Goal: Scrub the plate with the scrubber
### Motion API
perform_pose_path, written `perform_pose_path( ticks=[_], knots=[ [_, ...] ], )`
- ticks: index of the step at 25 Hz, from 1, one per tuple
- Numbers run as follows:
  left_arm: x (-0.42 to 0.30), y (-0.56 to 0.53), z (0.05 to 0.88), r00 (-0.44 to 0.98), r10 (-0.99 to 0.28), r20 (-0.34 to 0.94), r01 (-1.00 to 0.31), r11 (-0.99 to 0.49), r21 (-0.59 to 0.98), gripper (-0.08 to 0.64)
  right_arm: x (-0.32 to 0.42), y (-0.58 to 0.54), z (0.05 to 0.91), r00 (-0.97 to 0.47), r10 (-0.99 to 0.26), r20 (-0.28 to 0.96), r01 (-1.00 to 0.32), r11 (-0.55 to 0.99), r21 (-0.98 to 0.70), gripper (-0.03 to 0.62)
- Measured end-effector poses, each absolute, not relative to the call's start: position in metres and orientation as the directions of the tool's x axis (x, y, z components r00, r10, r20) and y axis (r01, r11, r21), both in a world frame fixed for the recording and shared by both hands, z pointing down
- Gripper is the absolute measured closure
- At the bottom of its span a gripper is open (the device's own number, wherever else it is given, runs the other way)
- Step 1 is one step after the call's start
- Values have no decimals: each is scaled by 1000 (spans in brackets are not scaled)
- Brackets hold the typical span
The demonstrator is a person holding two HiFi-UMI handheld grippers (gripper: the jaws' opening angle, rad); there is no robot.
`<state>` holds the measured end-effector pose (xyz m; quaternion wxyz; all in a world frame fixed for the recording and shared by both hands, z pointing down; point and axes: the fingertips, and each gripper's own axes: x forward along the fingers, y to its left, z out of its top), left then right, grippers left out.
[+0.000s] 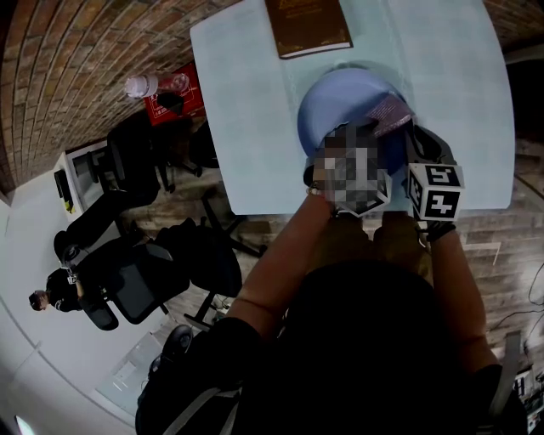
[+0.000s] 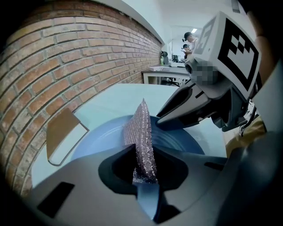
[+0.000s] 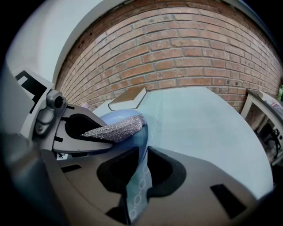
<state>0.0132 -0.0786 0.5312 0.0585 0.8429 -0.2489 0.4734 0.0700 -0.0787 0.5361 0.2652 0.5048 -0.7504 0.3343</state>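
Low in the left gripper view, the left gripper point(image 2: 146, 174) is clamped on the silvery scrubber point(image 2: 142, 132), which stands edge-on over the blue plate point(image 2: 99, 139); the right gripper point(image 3: 142, 170) pinches the plate's rim. Hard strokes could twist the thin pad loose or lever the plate from that pinch. In the head view the plate sits near the table's point(image 1: 246, 102) lower edge, with a book point(image 1: 306, 25) above it and bare top at left.

No legible text, labels or numbers.
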Motion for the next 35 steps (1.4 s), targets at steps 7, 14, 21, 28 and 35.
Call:
perform_pose_path(
  ticks=[7,14,21,28,35],
  knots=[
    [6,-93,532,410,-374,832,-481,-863,-151,483,70,-80,537,-332,-591,735,-941,257,-219,508],
    [-8,-104,532,384,-384,840,-500,-851,-161,483,70,-79,535,-315,-596,739,-947,254,-199,508],
    [-37,-122,531,335,-406,851,-541,-822,-179,483,70,-80,536,-310,-594,742,-948,254,-193,508],
    [-73,-129,527,266,-422,867,-581,-788,-206,483,70,-81,537,-299,-601,741,-952,240,-189,511],
    [-95,-119,522,220,-411,885,-589,-779,-215,483,69,-85,537,-293,-603,742,-954,237,-184,515]
  ],
)
